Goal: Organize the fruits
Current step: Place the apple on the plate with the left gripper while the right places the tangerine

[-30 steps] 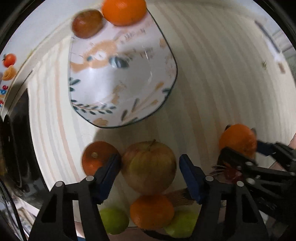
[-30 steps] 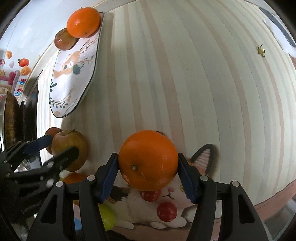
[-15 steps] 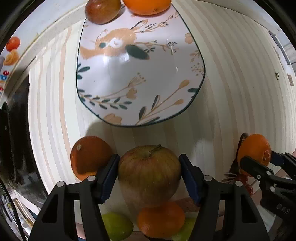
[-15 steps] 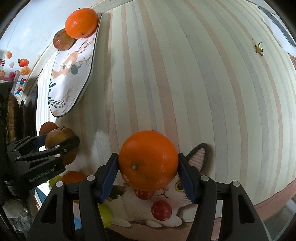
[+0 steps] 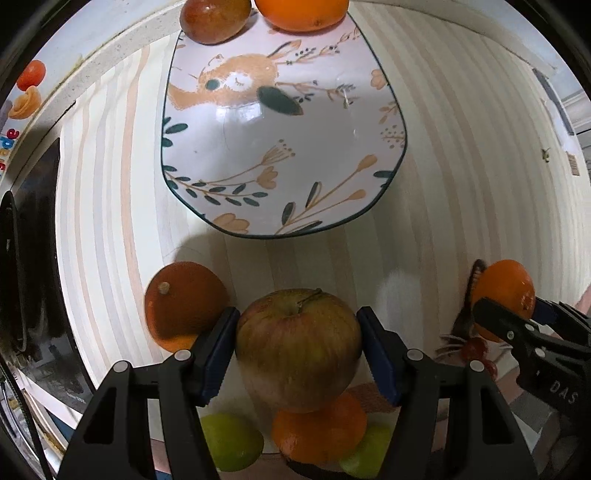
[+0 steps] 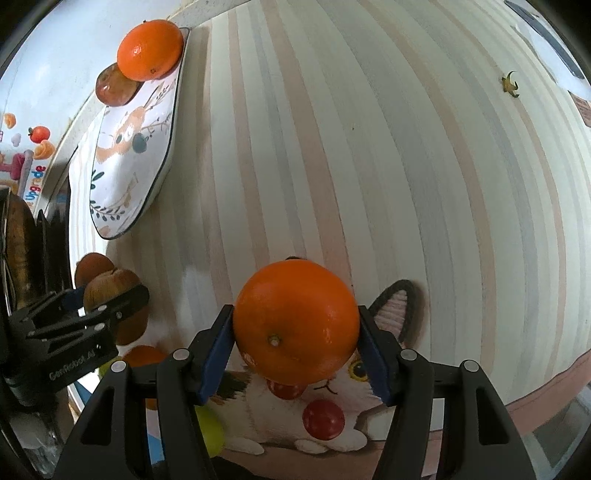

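My left gripper [image 5: 297,345] is shut on a red-green apple [image 5: 298,347] and holds it above the table, just short of the floral plate [image 5: 284,147]. An orange [image 5: 301,13] and a reddish fruit [image 5: 214,18] sit at the plate's far rim. My right gripper [image 6: 295,341] is shut on an orange [image 6: 296,321] above a cat-print mat [image 6: 332,413]. The right gripper with its orange also shows in the left wrist view [image 5: 504,291]. The left gripper with the apple also shows in the right wrist view [image 6: 110,291].
Loose fruit lies below the left gripper: an orange [image 5: 183,301] at its left, another orange [image 5: 319,430] and two green fruits [image 5: 231,441] underneath. Small red fruits [image 6: 323,419] lie on the mat. Dark objects stand along the table's left edge [image 5: 33,258].
My left gripper has lifted the apple and carried it forward toward the plate, which looks larger and nearer. The right gripper has raised its orange slightly.
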Demonstrator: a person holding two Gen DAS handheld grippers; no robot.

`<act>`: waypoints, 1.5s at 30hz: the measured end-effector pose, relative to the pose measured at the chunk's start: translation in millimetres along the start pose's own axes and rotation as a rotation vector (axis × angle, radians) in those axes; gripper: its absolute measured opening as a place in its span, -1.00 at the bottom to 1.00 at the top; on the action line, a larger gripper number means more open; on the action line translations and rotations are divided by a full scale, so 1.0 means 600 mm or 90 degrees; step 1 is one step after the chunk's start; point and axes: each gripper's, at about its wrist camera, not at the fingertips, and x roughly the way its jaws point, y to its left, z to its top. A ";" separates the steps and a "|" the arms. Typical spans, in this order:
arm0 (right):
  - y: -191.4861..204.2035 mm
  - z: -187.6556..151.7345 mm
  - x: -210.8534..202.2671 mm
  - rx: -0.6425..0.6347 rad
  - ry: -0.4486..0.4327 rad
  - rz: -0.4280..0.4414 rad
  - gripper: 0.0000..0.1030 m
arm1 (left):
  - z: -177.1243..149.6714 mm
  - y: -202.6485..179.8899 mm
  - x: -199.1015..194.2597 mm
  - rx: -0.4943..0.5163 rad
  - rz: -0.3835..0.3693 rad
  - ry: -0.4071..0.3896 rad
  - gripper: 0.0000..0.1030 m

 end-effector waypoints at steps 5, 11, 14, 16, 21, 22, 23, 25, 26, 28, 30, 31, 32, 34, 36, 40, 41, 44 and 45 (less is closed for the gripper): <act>0.024 0.014 -0.037 -0.015 -0.021 0.021 0.27 | 0.015 0.015 -0.072 0.006 -0.031 -0.050 0.21; 0.086 0.071 -0.084 -0.034 -0.062 0.068 0.27 | 0.083 0.070 -0.160 -0.035 -0.076 -0.113 0.21; 0.133 0.124 -0.093 -0.048 -0.085 0.079 0.27 | 0.144 0.107 -0.165 -0.067 -0.073 -0.118 0.22; 0.168 0.163 -0.086 -0.063 -0.094 0.080 0.27 | 0.184 0.132 -0.148 -0.092 -0.075 -0.101 0.22; 0.246 0.244 -0.047 -0.109 -0.083 0.044 0.27 | 0.242 0.167 -0.092 -0.131 -0.068 -0.051 0.21; 0.256 0.255 -0.038 -0.117 -0.078 0.032 0.27 | 0.251 0.170 -0.082 -0.133 -0.060 -0.045 0.21; 0.261 0.261 -0.032 -0.126 -0.074 0.024 0.27 | 0.256 0.171 -0.072 -0.135 -0.058 -0.038 0.21; 0.274 0.275 -0.010 -0.140 -0.065 0.003 0.27 | 0.266 0.178 -0.053 -0.145 -0.064 -0.023 0.22; 0.278 0.280 -0.002 -0.145 -0.059 -0.005 0.27 | 0.268 0.180 -0.047 -0.150 -0.066 -0.017 0.21; 0.278 0.287 0.012 -0.145 -0.047 -0.014 0.27 | 0.268 0.182 -0.037 -0.155 -0.072 -0.010 0.21; 0.275 0.292 0.022 -0.139 -0.038 -0.012 0.27 | 0.270 0.183 -0.028 -0.156 -0.070 -0.008 0.22; 0.273 0.294 0.027 -0.135 -0.037 -0.008 0.27 | 0.269 0.181 -0.025 -0.159 -0.066 -0.006 0.22; 0.272 0.297 0.029 -0.133 -0.034 -0.003 0.27 | 0.268 0.179 -0.022 -0.162 -0.067 -0.003 0.22; 0.264 0.300 0.035 -0.121 -0.021 0.014 0.28 | 0.267 0.178 -0.016 -0.173 -0.078 0.000 0.23; 0.252 0.298 0.029 -0.110 -0.026 0.048 0.59 | 0.267 0.173 -0.014 -0.173 -0.076 -0.009 0.26; 0.252 0.285 0.005 -0.107 -0.048 0.034 0.85 | 0.262 0.164 -0.036 -0.157 -0.056 -0.047 0.67; 0.252 0.282 0.002 -0.108 -0.048 0.026 0.85 | 0.257 0.163 -0.044 -0.154 -0.050 -0.059 0.67; 0.249 0.272 -0.012 -0.114 -0.057 -0.024 0.85 | 0.242 0.166 -0.057 -0.157 -0.044 -0.073 0.67; 0.246 0.269 -0.018 -0.117 -0.061 -0.042 0.85 | 0.236 0.168 -0.060 -0.157 -0.041 -0.076 0.67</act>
